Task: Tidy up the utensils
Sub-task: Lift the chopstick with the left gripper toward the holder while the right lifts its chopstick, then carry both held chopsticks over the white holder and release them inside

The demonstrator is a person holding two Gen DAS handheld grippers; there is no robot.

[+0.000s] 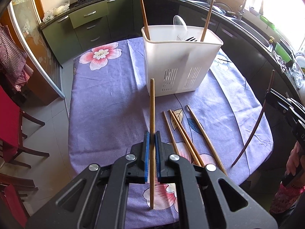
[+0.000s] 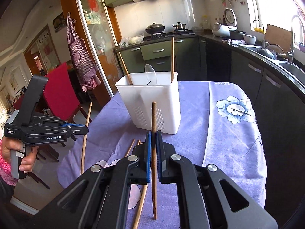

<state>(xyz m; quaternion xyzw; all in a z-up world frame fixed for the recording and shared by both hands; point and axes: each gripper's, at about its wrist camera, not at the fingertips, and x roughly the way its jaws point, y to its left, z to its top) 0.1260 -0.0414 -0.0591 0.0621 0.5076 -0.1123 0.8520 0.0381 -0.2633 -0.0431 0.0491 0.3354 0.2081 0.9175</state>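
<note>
Where the two grippers hover, a table (image 1: 106,103) lies under a purple cloth with big printed flowers, in a kitchen with dark green cabinets (image 1: 89,26), a hob carrying a wok (image 2: 154,27) and a pot, a sink (image 2: 289,70) under a bright window, and a red chair (image 2: 61,93) beside a hanging checked apron (image 2: 80,57).

The left gripper (image 1: 152,133) has its blue pads pinched together on a light chopstick (image 1: 152,114), clear of the table. The stick stands nearly upright, its long axis running from below the jaws up past them, its top toward the bin (image 1: 181,61) ahead. The right gripper (image 2: 153,133) is likewise clamped tight on a darker chopstick (image 2: 154,118), also close to vertical and just short of the bin.

Ahead of both grippers the white slotted bin stands upright on the cloth. Two chopsticks lean out of it, one at each end, with a clear spoon (image 1: 180,23) between them; the dark prongs beside the spoon are too small to name surely, and the bin's inner dividers show only as a faint shadow through the wall.

Just right of the left gripper, four loose chopsticks (image 1: 183,133) lie on the cloth, their long axes running away toward the bin; their near ends are hidden behind the gripper's arm. The window glare washes out the far right, and each hand is cut off at the frame's edge.
</note>
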